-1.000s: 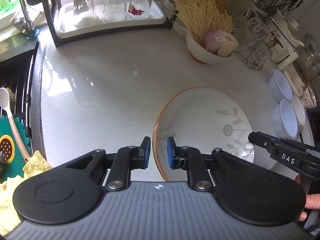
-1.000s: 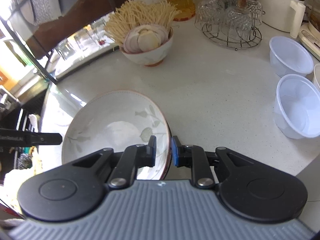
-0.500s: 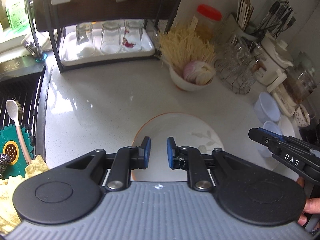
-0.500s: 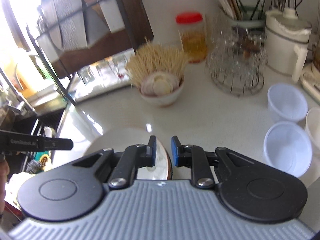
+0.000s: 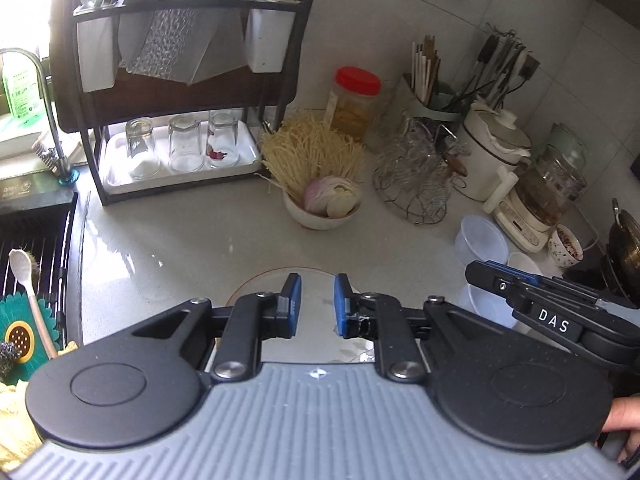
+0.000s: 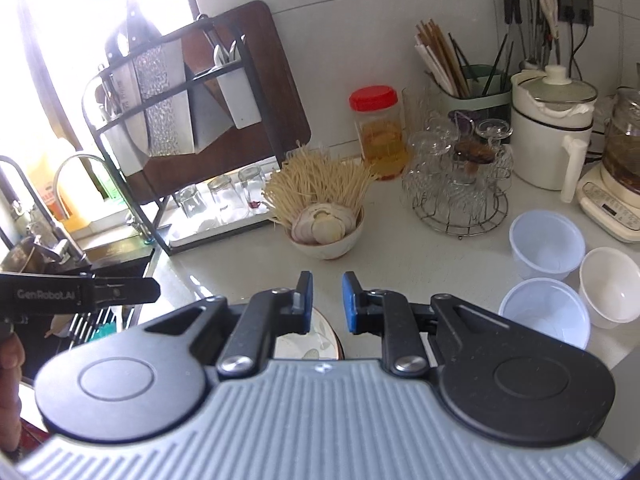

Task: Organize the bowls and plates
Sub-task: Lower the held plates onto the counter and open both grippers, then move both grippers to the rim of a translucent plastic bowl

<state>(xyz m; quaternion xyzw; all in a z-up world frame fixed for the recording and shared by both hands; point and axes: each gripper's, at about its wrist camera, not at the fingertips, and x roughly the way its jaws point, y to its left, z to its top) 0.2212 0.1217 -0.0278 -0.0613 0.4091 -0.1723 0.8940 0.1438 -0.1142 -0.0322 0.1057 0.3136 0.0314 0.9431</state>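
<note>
— On the surface, right under my two tools, sits the leaf-patterned plate. It lies flat, and only its far rim and part of its middle show past the fingers.

— Is either one holding it?

— No. My left hand-held gripper is released, its blue pads a narrow gap apart with nothing between them, hanging above the plate. My right hand-held gripper is the same: released, empty, over the plate's right edge.

— What's around the plate?

— Beyond it, a bowl of noodles and sliced onion. To the plate's right, clear plastic tubs stand open side up. Beyond the plate to the left, a dish rack holds three upturned glasses. Left of the plate is the sink.
</note>
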